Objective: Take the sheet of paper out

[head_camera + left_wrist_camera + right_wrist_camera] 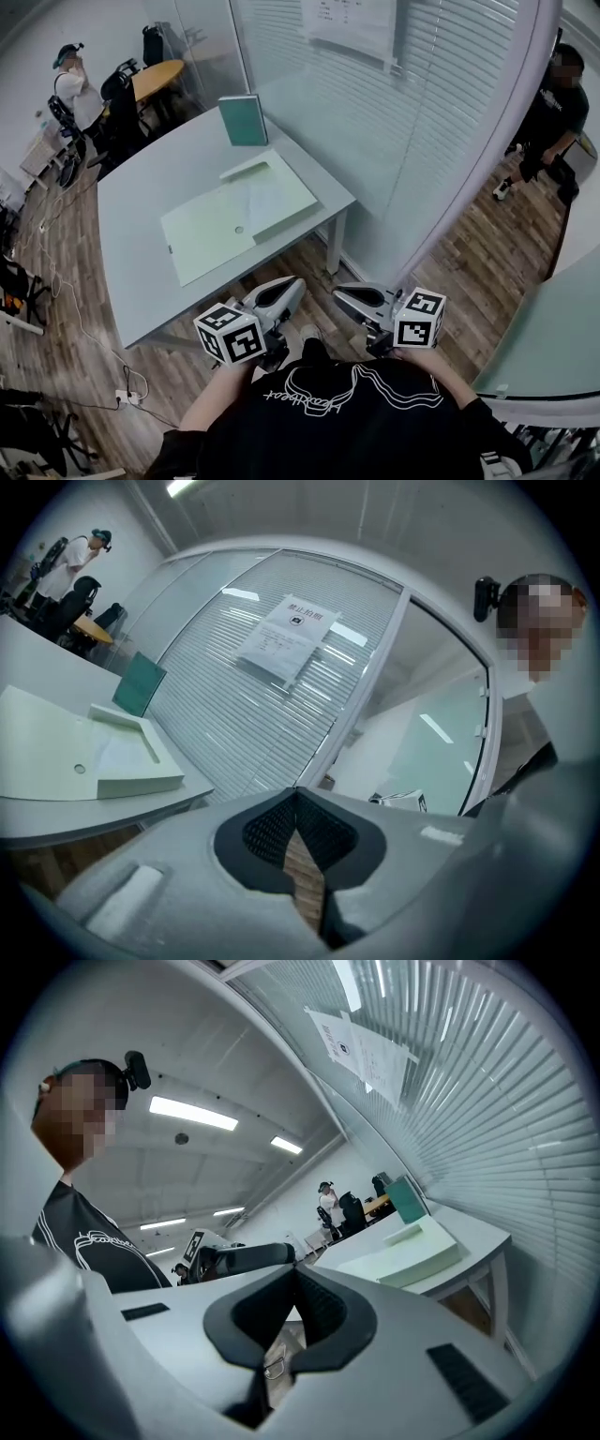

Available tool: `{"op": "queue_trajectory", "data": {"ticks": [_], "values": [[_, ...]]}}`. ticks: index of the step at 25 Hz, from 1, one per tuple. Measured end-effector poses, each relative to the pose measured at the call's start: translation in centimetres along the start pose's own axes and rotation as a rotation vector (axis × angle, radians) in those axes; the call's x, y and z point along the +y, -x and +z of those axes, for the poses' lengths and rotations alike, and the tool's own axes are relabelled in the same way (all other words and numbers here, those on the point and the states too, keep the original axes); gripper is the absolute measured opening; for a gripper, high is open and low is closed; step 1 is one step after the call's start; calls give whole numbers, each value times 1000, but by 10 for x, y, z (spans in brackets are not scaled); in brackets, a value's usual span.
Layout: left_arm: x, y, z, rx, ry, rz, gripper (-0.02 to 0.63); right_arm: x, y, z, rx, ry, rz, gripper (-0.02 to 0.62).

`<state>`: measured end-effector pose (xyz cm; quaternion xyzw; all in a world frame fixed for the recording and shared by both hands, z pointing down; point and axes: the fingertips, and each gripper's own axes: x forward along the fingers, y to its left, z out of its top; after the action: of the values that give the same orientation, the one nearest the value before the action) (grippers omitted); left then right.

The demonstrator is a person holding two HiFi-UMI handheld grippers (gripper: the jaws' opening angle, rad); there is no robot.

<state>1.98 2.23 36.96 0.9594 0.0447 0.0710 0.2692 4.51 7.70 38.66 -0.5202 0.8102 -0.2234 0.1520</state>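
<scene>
Pale green flat open case (211,239) on grey rectangular table (131,244), white paper sheet (261,195) inside; teal upright box (243,120) behind case; slatted glass wall (403,122) right of table.

light: bright, even, cool white | source: ceiling strip lights (192,1113) | shadows: soft, faint | glare: pale streaks reflected on glass partition (239,594) | distortion: strong fisheye bending, black vignetted corners in both gripper views | focus: mostly sharp, nearest foreground slightly soft
</scene>
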Motion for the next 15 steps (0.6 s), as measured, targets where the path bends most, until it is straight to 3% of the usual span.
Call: {"op": "queue_trajectory", "data": {"ticks": [6, 15], "values": [[43, -36, 30, 9, 24, -28, 12, -58, -35, 29, 10, -49, -8, 9], [129, -59, 70, 27, 98, 11, 14, -124, -102, 64, 74, -83, 21, 9]]}}
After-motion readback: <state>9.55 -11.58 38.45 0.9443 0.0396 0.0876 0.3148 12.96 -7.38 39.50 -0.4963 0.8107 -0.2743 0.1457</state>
